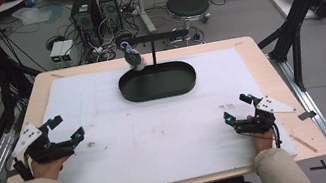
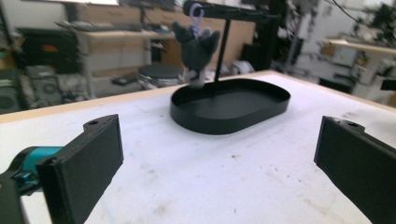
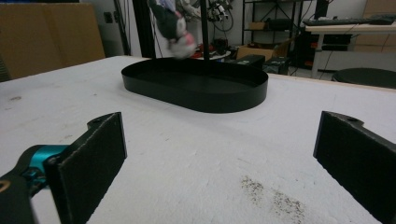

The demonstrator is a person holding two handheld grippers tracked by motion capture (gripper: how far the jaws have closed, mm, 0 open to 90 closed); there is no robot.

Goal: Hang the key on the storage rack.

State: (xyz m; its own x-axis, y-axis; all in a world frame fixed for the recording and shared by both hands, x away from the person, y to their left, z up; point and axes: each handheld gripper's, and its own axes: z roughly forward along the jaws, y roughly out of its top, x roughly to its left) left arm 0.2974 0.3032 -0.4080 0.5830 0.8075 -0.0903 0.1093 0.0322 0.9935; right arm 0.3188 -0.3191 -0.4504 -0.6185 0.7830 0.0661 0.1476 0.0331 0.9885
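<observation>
Left hand-held gripper point(image 1: 62, 129) is seen at the near left of the tabletop point(image 1: 159, 138), jaws spread wide with nothing between them; in the left gripper view only bare white covering lies between the two black pads point(image 2: 95, 154). It is aimed toward the middle of the tabletop, so the stand is kept in its line of sight.

Right hand-held gripper point(image 1: 237, 108) is held at the near right, jaws likewise wide and empty, resting low over the surface and angled inward.

Both are well apart from the work piece. A small plush keychain toy point(image 1: 134, 58) is seen hanging by its lilac clip point(image 2: 196, 11) from the crossbar point(image 1: 156, 37) of a black stand, just above the far left end of the oval black tray point(image 1: 185, 86) that forms the stand's base. The toy hangs free, clear of the tray floor.

Judgement: the hanging appears complete, and the open, withdrawn positions are consistent with a rest pose.
</observation>
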